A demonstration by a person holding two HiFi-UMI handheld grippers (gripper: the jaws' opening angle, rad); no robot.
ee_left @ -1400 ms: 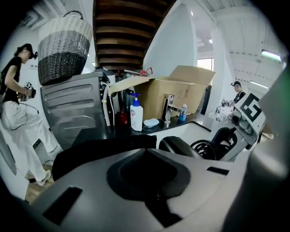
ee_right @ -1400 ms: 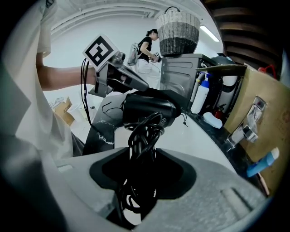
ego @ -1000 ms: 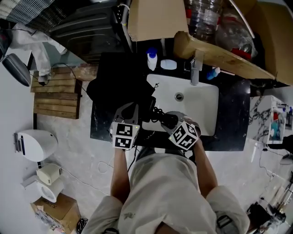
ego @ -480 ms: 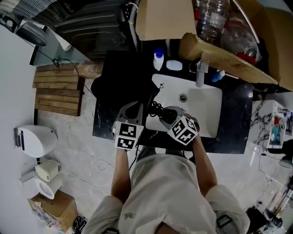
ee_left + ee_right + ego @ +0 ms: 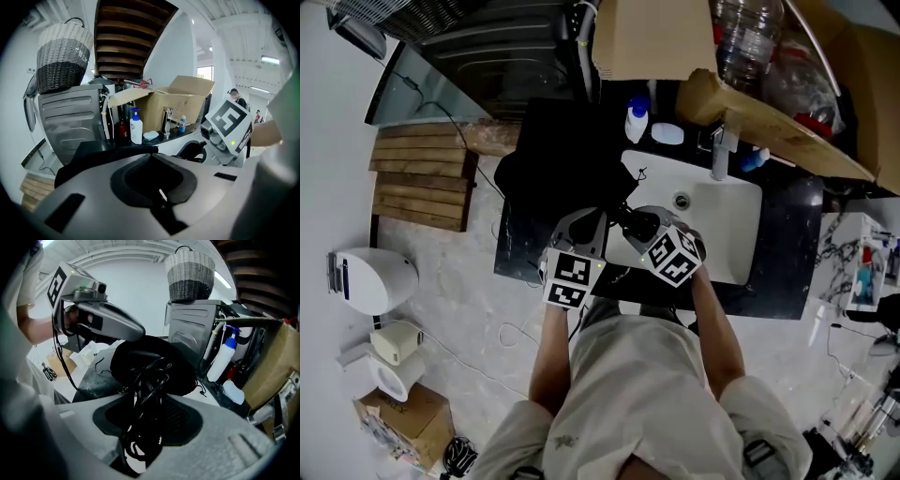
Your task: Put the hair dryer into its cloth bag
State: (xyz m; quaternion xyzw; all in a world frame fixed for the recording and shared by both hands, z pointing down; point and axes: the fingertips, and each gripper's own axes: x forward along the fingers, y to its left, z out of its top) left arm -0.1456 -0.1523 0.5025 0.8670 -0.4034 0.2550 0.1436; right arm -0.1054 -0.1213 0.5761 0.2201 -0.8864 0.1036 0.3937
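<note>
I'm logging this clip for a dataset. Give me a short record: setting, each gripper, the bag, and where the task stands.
setting: black counter with a white sink
cloth bag: black, lying on the counter left of the sink
left gripper: jaws together, apparently pinching the cloth bag's edge
right gripper: closed on the hair dryer cord, a black coil held just before the bag
task stage: hair dryer cord not yet inside the bag

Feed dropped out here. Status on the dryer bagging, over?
Left claw shut on cloth bag. Right claw shut on hair dryer cord, not in bag yet. Loose cord loops could snag.
</note>
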